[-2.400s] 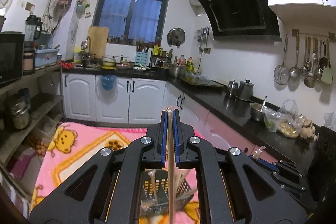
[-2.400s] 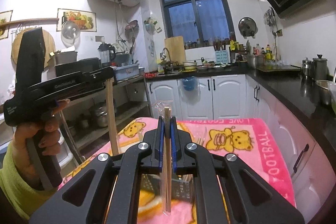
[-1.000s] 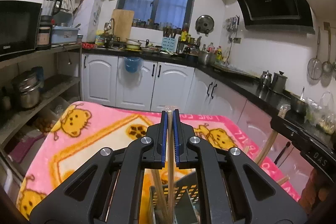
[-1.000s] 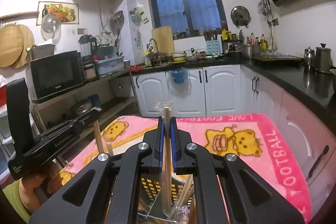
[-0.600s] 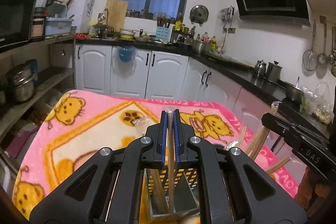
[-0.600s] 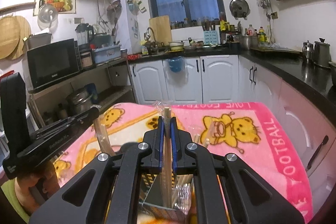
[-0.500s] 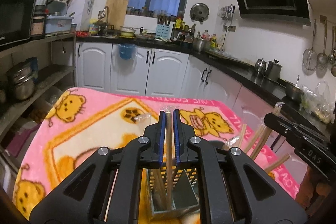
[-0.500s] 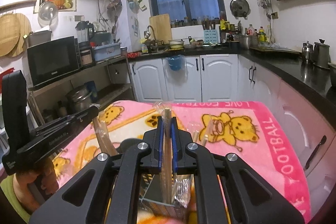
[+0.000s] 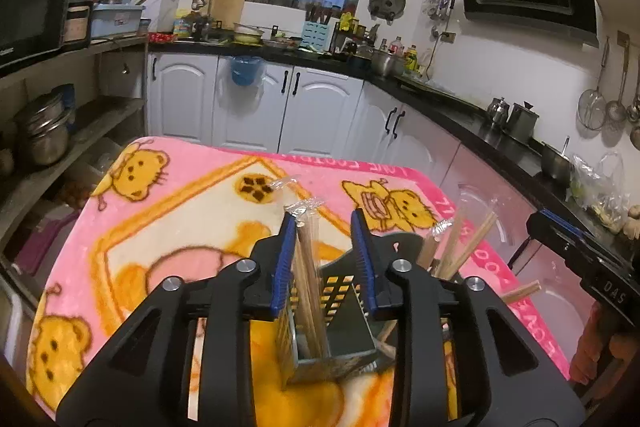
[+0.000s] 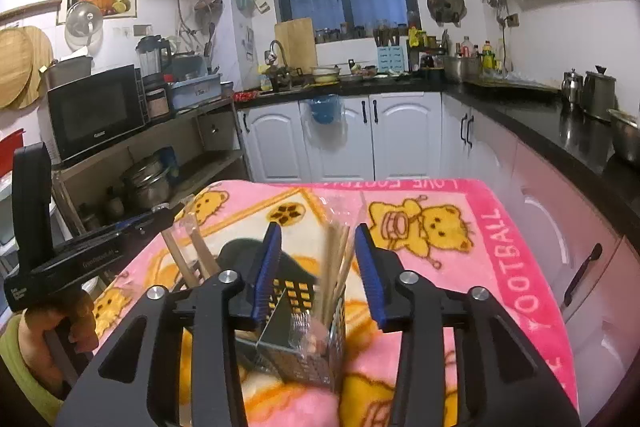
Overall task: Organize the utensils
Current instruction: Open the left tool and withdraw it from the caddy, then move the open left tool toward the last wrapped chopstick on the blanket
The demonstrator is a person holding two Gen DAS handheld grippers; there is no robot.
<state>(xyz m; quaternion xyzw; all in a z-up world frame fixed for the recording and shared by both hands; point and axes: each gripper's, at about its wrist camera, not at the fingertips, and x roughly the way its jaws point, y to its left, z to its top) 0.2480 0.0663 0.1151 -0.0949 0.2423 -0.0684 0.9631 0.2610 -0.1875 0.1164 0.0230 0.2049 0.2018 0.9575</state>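
Both tools have let go since a moment ago: the left tool (image 9: 323, 251) and right tool (image 10: 316, 259) are opening, wrapped chopsticks (image 9: 308, 267) standing loose between them in the perforated metal holder (image 10: 308, 359) on the pink-blanketed desk (image 9: 192, 195).

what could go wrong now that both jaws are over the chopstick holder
Both sets of jaws are opening over the perforated metal holder. The wrapped chopsticks lean at angles and could tip out or snag a rising left gripper. The holder sits on a soft pink blanket, so a nudge from the right gripper might topple it.
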